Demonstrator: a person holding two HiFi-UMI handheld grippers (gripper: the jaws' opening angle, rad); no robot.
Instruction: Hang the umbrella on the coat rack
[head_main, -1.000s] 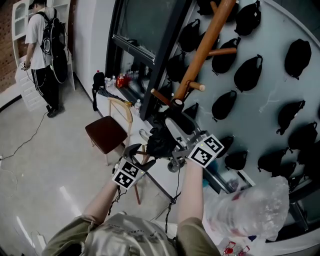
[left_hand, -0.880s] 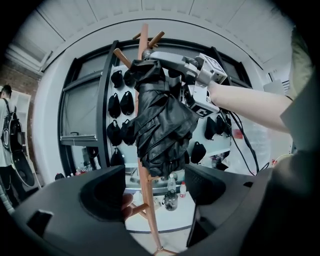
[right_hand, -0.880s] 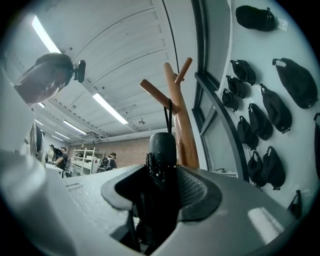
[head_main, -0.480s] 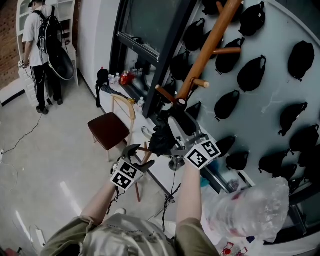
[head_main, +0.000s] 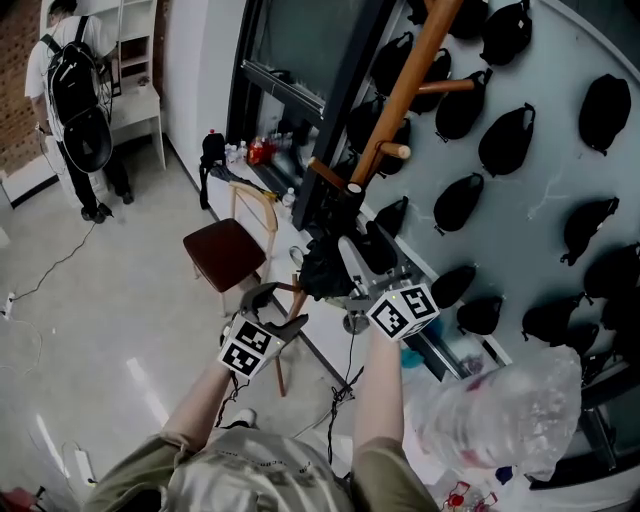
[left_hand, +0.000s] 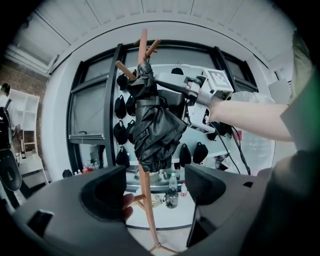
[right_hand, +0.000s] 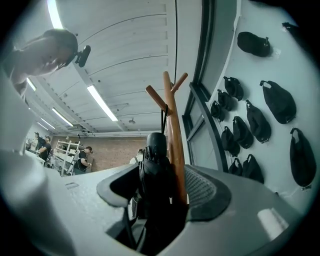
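Black folded umbrella — upright, handle up, against the wooden coat rack.

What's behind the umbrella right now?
The coat rack's wooden pole runs behind the umbrella. Its top and foot show, but the middle stretch is covered. Black bags hang on the wall beyond.
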